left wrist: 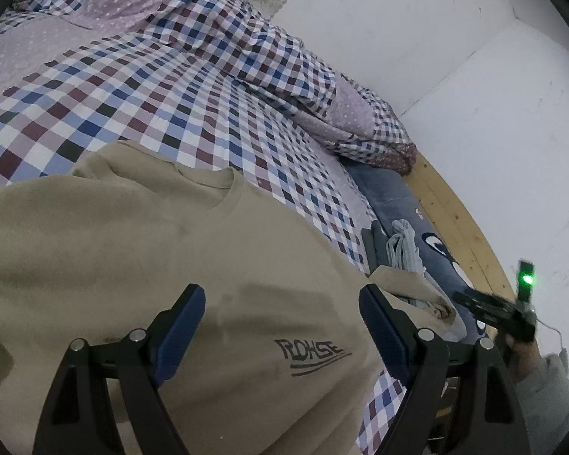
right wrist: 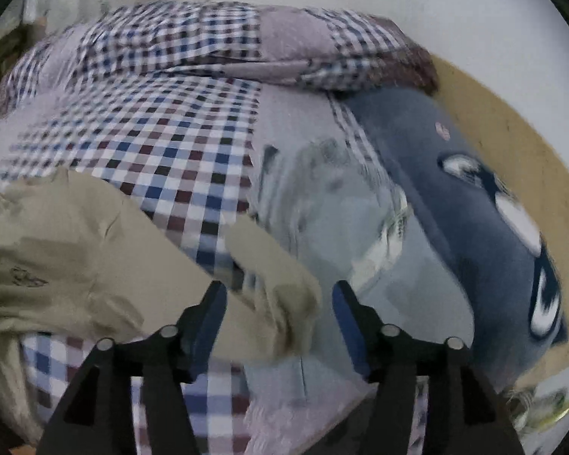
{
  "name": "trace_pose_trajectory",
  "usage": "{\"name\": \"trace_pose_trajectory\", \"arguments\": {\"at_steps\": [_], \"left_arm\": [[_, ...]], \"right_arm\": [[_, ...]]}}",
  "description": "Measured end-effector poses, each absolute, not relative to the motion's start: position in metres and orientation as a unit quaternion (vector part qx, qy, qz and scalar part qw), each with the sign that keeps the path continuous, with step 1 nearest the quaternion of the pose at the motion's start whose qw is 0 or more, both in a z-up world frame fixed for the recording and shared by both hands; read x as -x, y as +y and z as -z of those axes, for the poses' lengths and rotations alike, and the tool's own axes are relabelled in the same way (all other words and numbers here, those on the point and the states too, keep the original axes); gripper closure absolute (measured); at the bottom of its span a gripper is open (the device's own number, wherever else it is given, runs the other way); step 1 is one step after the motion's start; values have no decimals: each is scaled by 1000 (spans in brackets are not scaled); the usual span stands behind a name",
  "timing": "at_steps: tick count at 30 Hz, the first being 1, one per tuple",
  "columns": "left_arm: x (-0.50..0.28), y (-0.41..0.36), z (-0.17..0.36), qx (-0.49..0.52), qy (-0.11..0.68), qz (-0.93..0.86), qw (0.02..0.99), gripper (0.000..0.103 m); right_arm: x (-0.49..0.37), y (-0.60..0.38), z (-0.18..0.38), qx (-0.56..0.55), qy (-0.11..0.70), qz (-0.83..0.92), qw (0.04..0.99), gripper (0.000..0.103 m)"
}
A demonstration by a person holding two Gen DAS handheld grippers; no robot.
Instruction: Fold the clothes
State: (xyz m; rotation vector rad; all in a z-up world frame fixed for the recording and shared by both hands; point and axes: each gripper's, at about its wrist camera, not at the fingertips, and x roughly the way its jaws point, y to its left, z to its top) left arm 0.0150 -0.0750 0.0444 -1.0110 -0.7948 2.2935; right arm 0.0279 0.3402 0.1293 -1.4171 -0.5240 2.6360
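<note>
Your beige T-shirt [left wrist: 163, 265] lies spread on the bed, front side up, its round ribbed neckline pointing toward the far pillows. Dark slanted lettering on the chest reads something like "ROHSE" above two curved underlines; the exact letters are hard to confirm. The fabric looks like soft matte cotton, with shallow creases near the shoulder.

Your left gripper [left wrist: 280, 322] hangs above the chest print with its jaws spread wide and nothing between them; the finger pads [left wrist: 182, 326] are blue and ribbed on black arms. Your right gripper [right wrist: 278, 318] is also spread apart, and a folded beige sleeve [right wrist: 269, 284] of the shirt sits in the gap between its jaws, though you can't tell from the blurred right view whether either pad touches it. From the left view you see the right gripper's body with a green light lit, held by your hand [left wrist: 523, 352] in a grey sleeve.

Under the shirt is a checked bedsheet [left wrist: 193, 113] in navy, maroon, pale blue and white squares, patched with mauve polka-dot panels. A bunched quilt [left wrist: 284, 57] of the same pattern lies beyond. Just beside the shirt's sleeve rests a pale grey garment [right wrist: 322, 220], next to a dark blue plush cushion [right wrist: 474, 227] with white cartoon eyes, along a light wooden bed frame [left wrist: 455, 212]
</note>
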Motion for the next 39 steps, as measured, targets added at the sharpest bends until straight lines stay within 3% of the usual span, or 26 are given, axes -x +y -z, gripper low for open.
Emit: {"name": "trace_pose_trajectory", "arguments": {"at_steps": [7, 9, 11, 13, 19, 23, 27, 30, 31, 32, 34, 39], "left_arm": [[-13, -76, -43, 373, -297, -841, 254, 17], [-12, -77, -43, 373, -299, -841, 254, 17], [-12, -79, -43, 372, -302, -840, 254, 17], [-12, -80, -44, 368, -306, -840, 254, 17], [-15, -88, -51, 353, -315, -844, 254, 17], [-19, -95, -57, 339, -316, -849, 255, 17], [-24, -104, -63, 325, -319, -853, 254, 17], [-26, -113, -65, 320, -325, -854, 251, 17], [-26, -115, -65, 319, -327, -854, 249, 17], [-26, -117, -66, 318, -330, -854, 247, 17], [-26, -121, -67, 315, -334, -854, 244, 17], [-26, -130, -68, 310, -348, -852, 238, 17]], "right_arm": [[38, 301, -82, 485, -281, -827, 50, 44], [47, 302, -71, 492, -291, -818, 58, 58], [49, 305, -64, 497, -297, -812, 70, 86], [52, 308, -58, 501, -304, -807, 81, 90], [-2, 362, -124, 425, -170, -881, 124, 94], [-39, 405, -167, 365, -66, -915, 158, 94], [-76, 461, -161, 379, 13, -902, 208, 93], [-91, 481, -147, 405, 11, -878, 254, 91], [-96, 488, -143, 413, 9, -870, 269, 83], [-100, 490, -144, 411, 5, -867, 281, 68], [-106, 484, -153, 394, -6, -870, 298, 49], [-101, 429, -175, 372, -19, -904, 212, 49]]}}
